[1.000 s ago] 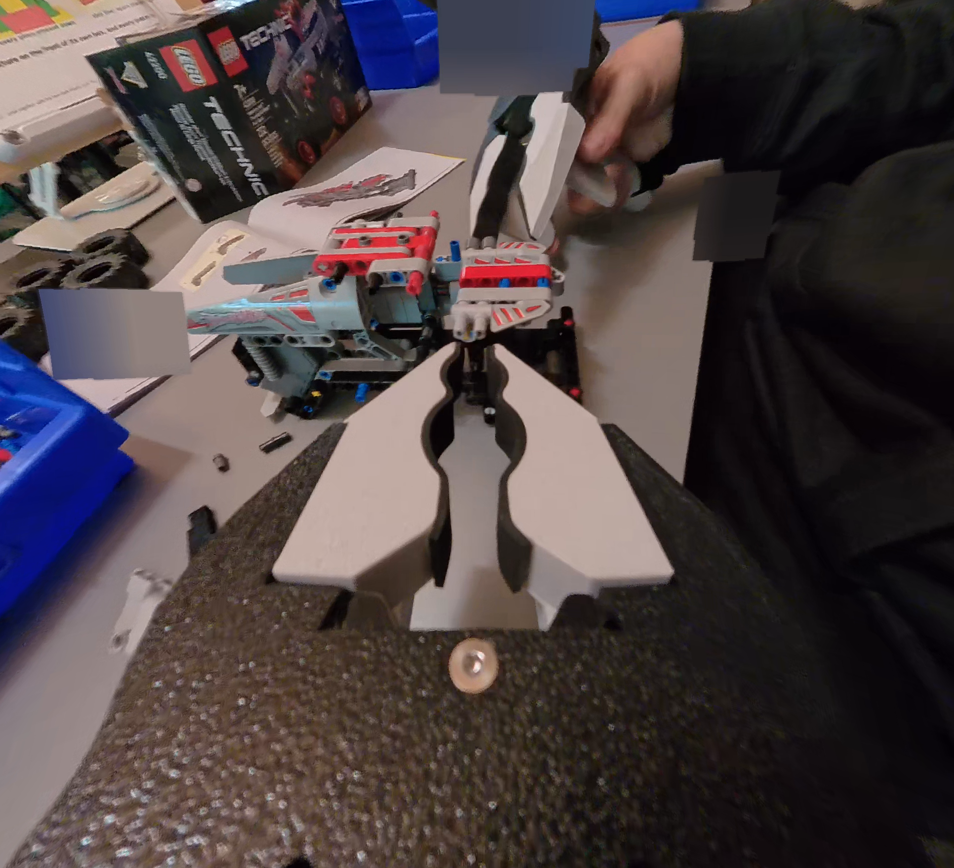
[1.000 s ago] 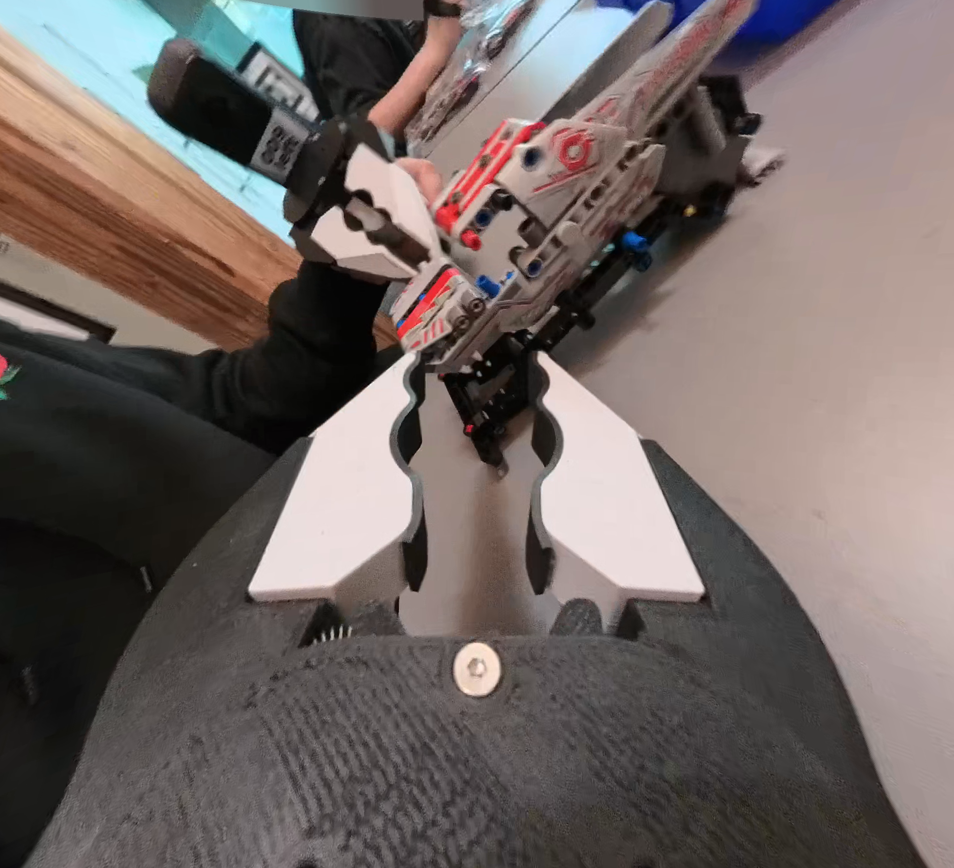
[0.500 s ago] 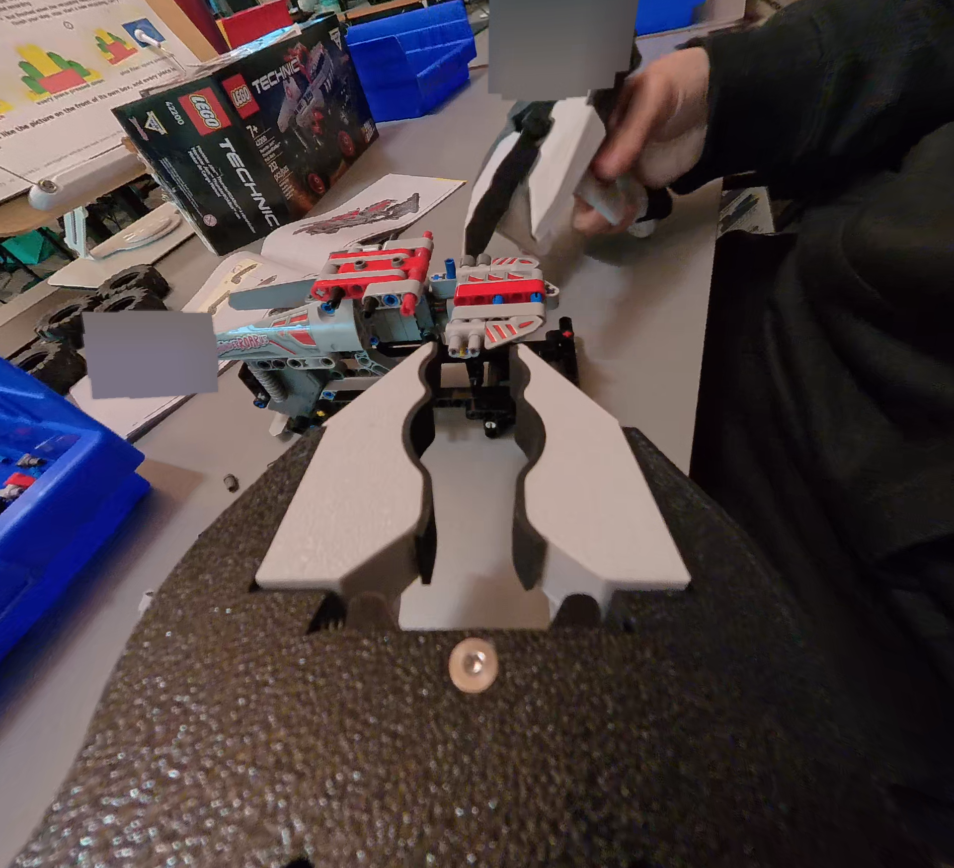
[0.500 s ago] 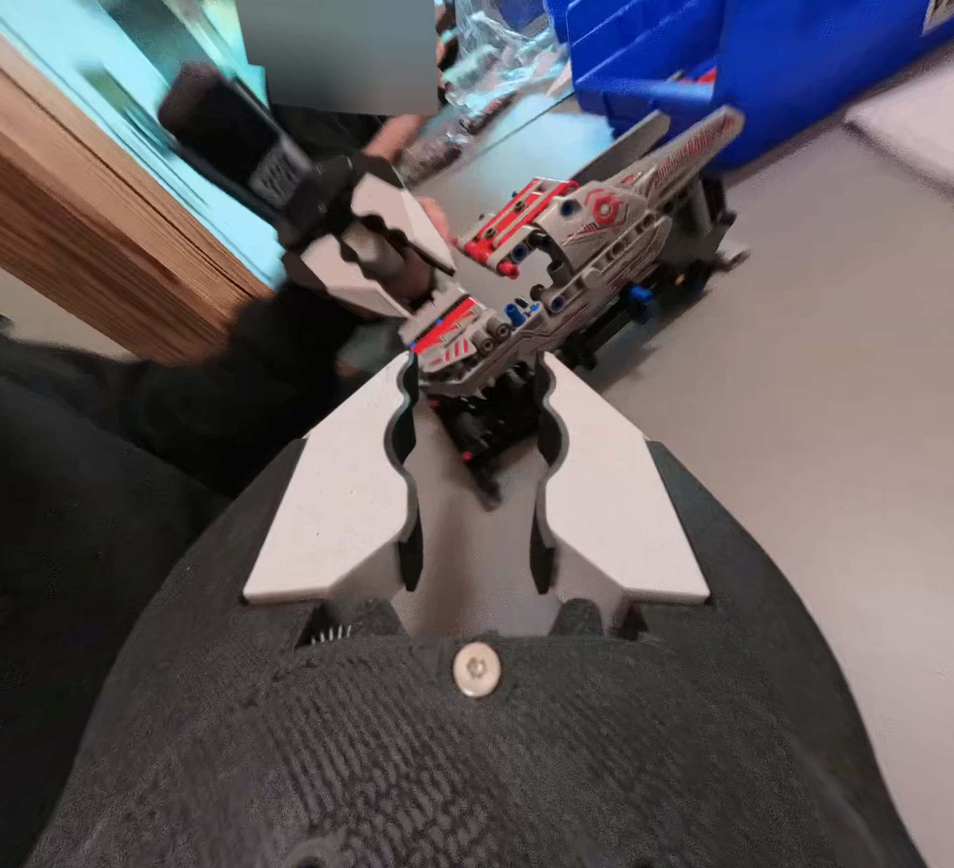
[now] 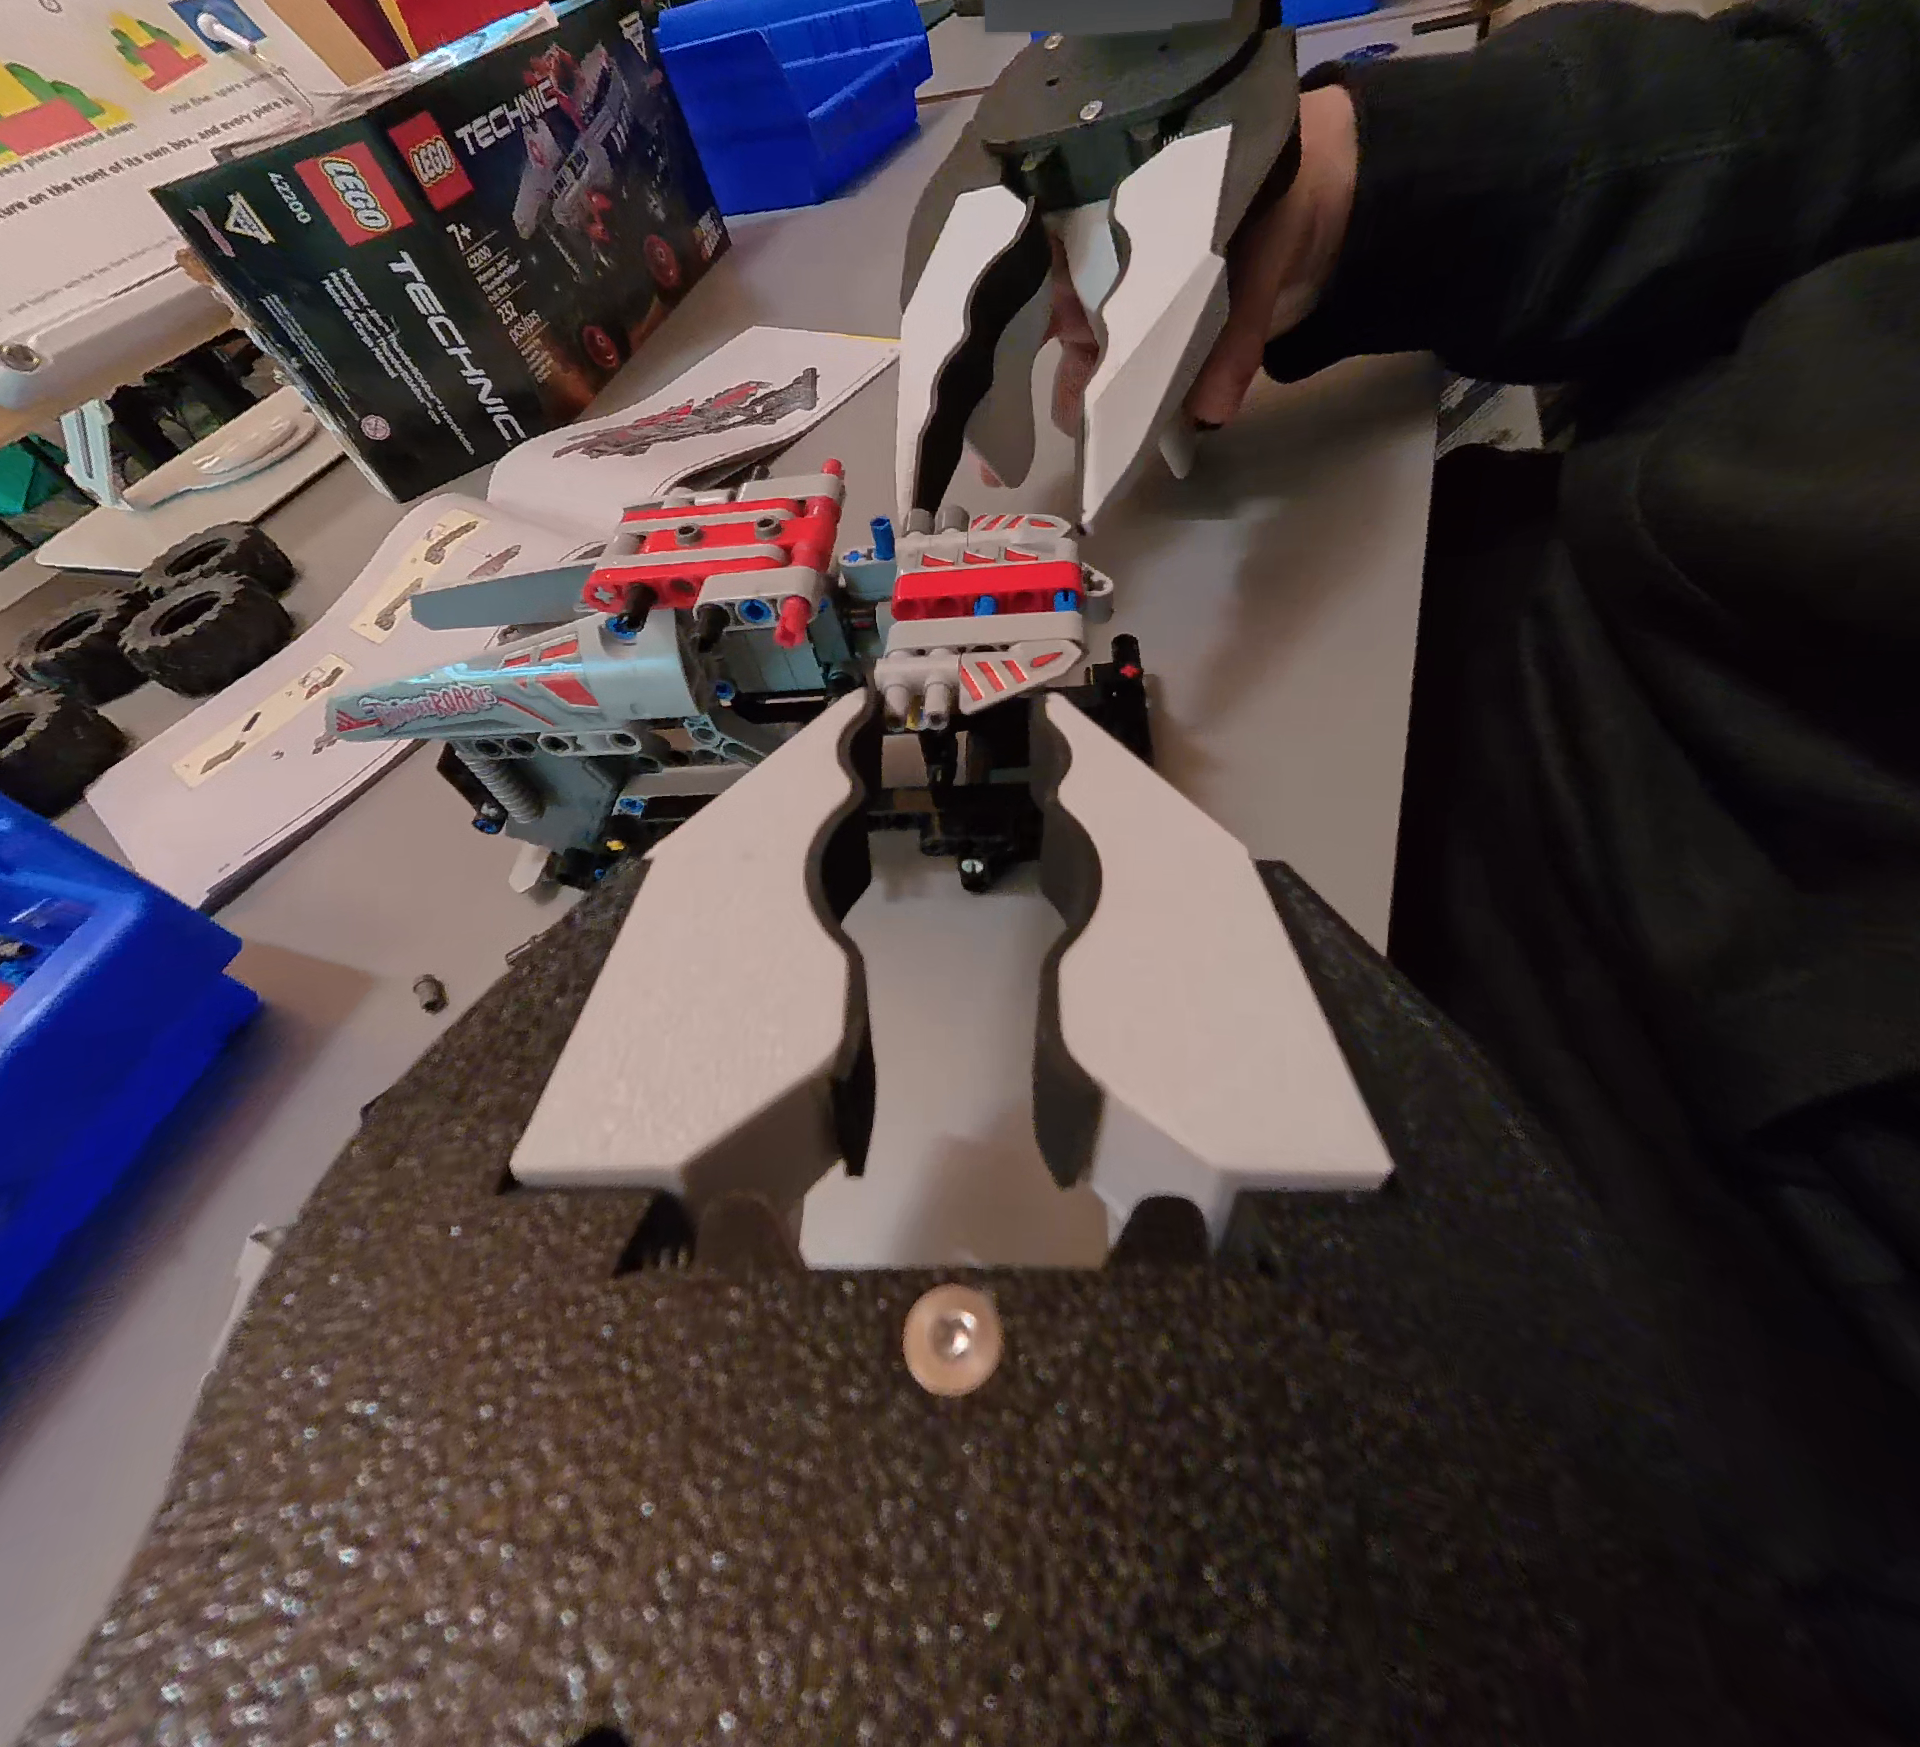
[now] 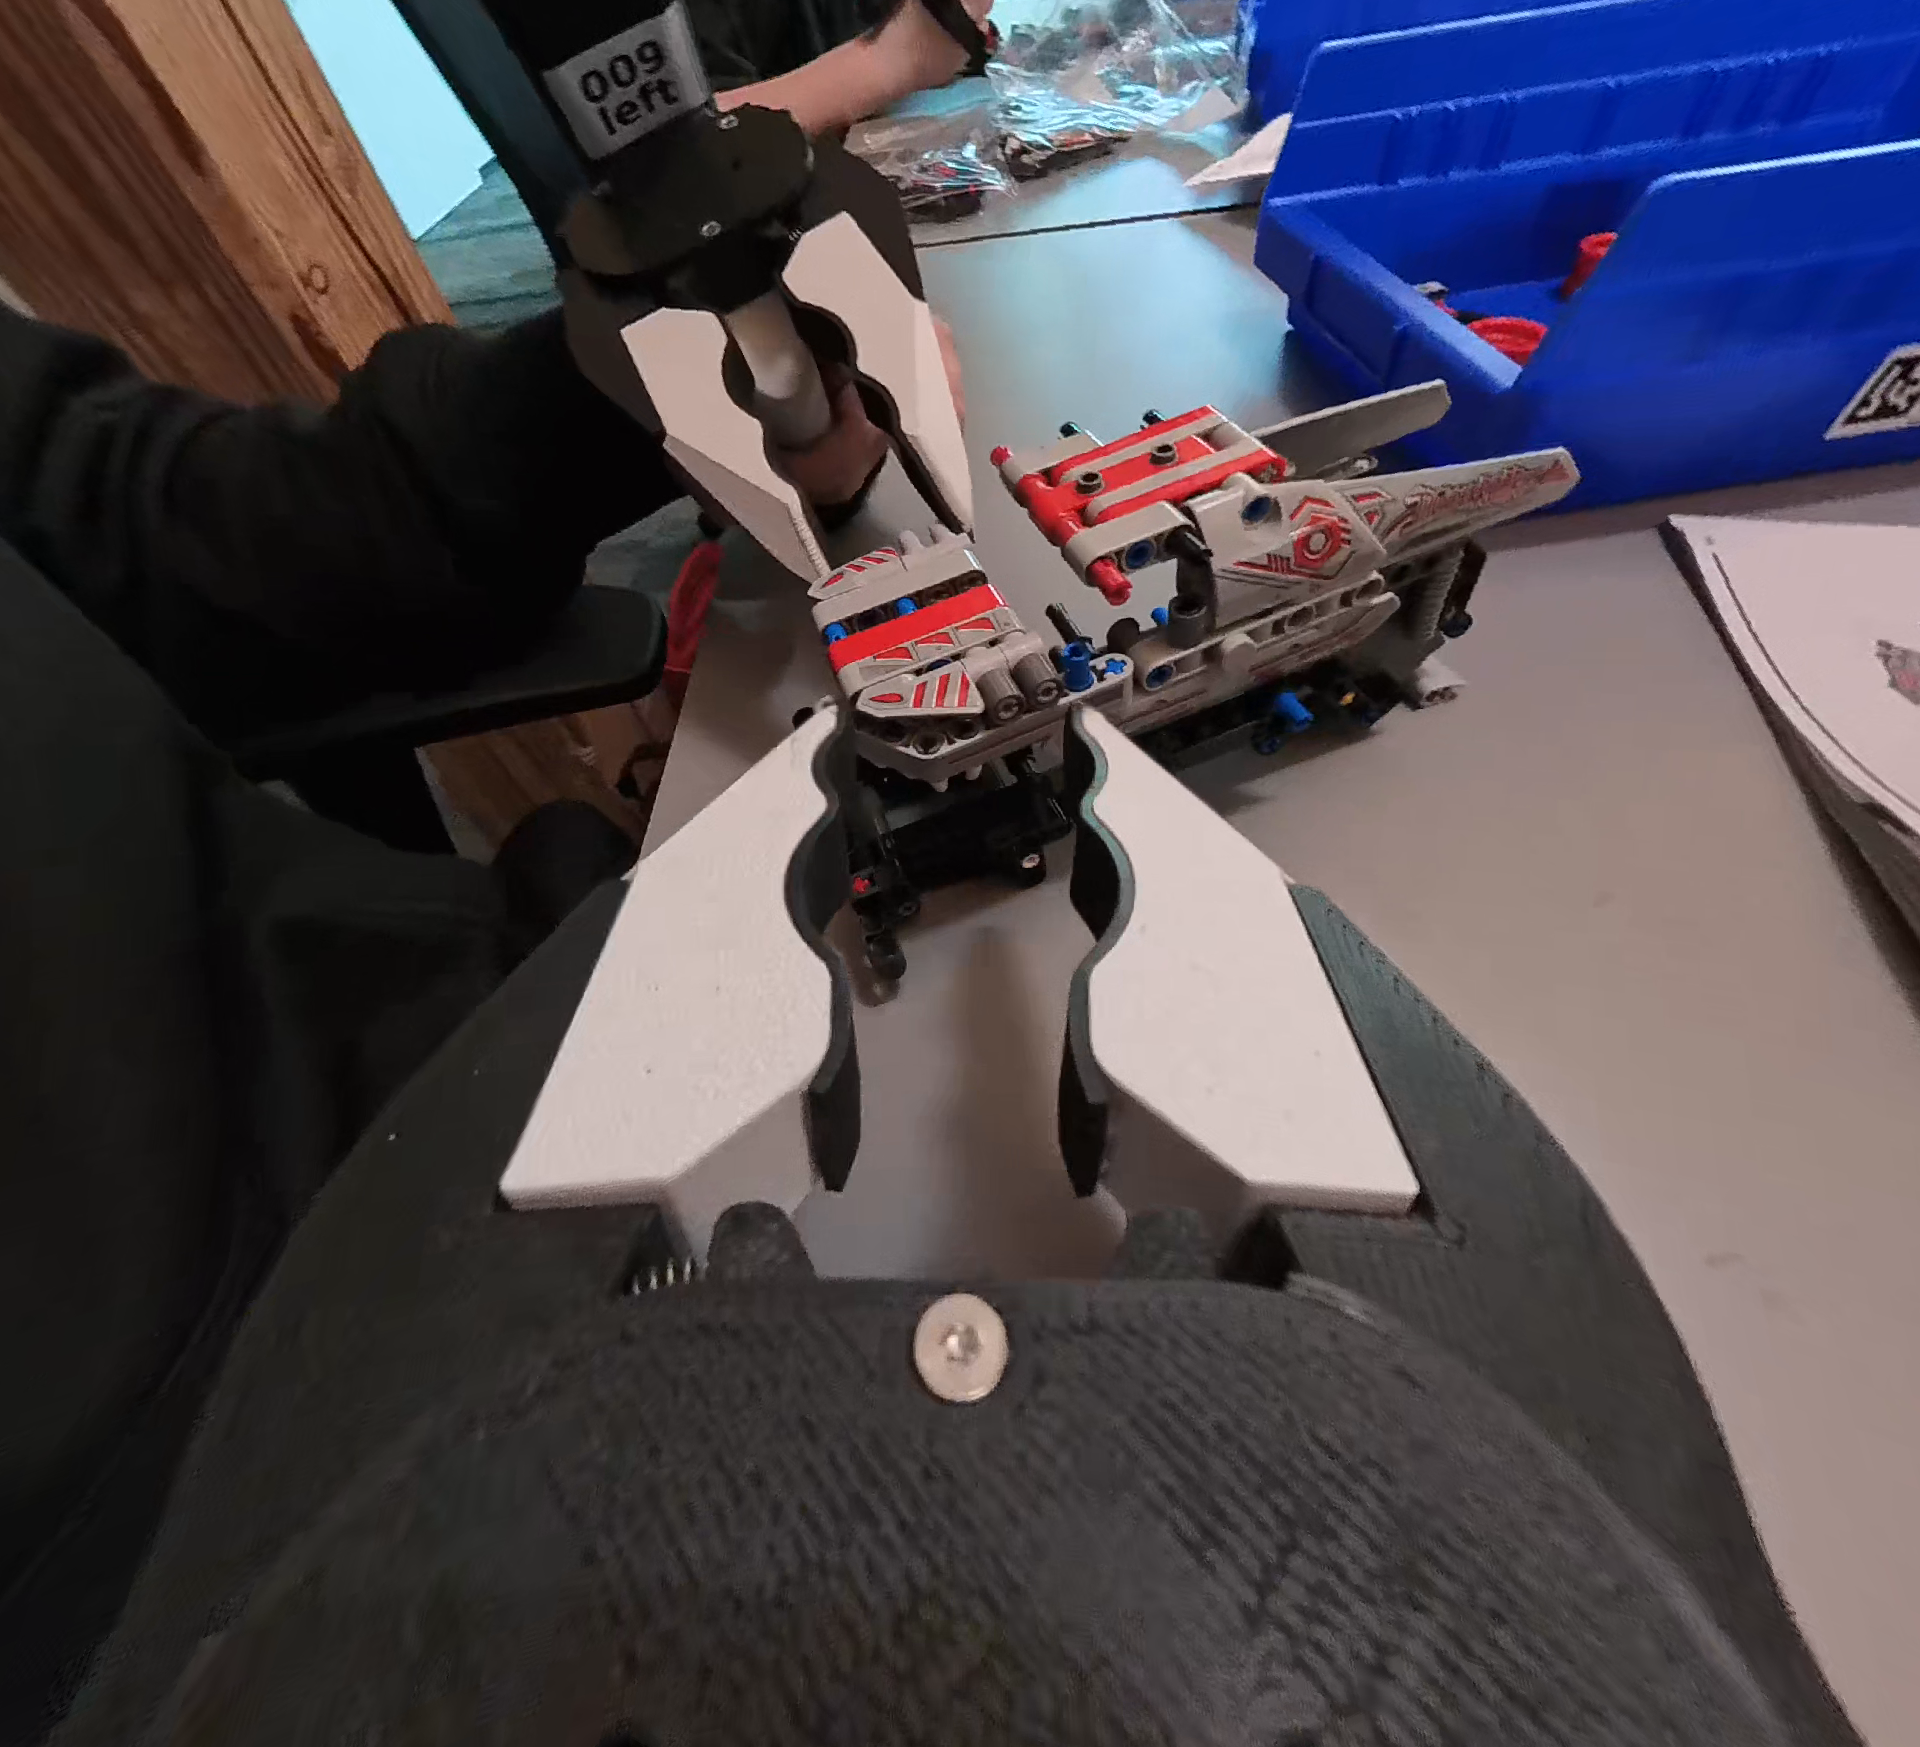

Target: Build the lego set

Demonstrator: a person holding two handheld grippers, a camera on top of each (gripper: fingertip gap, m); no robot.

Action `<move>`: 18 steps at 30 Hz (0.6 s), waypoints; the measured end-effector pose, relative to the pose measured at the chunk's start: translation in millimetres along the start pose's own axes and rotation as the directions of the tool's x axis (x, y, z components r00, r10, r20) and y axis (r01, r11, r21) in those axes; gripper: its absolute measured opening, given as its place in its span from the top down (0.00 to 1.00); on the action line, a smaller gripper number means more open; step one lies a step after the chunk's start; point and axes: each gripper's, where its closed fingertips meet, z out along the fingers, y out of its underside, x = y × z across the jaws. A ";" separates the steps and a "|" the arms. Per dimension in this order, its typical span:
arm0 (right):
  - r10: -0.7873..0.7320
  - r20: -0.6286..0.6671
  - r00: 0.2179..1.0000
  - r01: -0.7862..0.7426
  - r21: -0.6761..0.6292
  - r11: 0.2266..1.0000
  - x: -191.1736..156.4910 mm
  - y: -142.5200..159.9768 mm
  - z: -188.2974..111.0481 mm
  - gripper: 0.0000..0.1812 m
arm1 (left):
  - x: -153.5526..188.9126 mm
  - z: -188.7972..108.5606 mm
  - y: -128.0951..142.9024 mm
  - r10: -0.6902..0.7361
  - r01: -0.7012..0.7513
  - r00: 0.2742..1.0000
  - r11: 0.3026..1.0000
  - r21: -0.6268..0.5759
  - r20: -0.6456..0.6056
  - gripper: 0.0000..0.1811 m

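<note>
The grey, red and black lego vehicle lies on the grey table, and also shows in the right wrist view. Its rear block with a red stripe faces me. My left gripper is open, its tips on either side of the black chassis end below that block. My right gripper is open, its tips straddling the same rear block from the opposite side. Each gripper shows in the other's view, the right one and the left one, both with tips at the block's top edge.
The set's box and an open instruction booklet lie behind the model. Black tyres sit at the far left. Blue bins stand at the left and beyond the model. A small loose piece lies near the model. A dark sleeve fills the right. Spacing between my two grippers at the tips: around 5 cm.
My left gripper's jaws have widened from nearly closed. My right gripper has swung level and come down onto the rear block. The model has stayed on the table.
</note>
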 end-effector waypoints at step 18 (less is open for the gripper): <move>-0.101 -0.052 0.994 0.101 -0.005 0.995 3.1 -0.5 1.5 0.94 | -3.0 2.0 1.5 -0.064 0.064 0.998 0.998 -0.022 0.029 0.81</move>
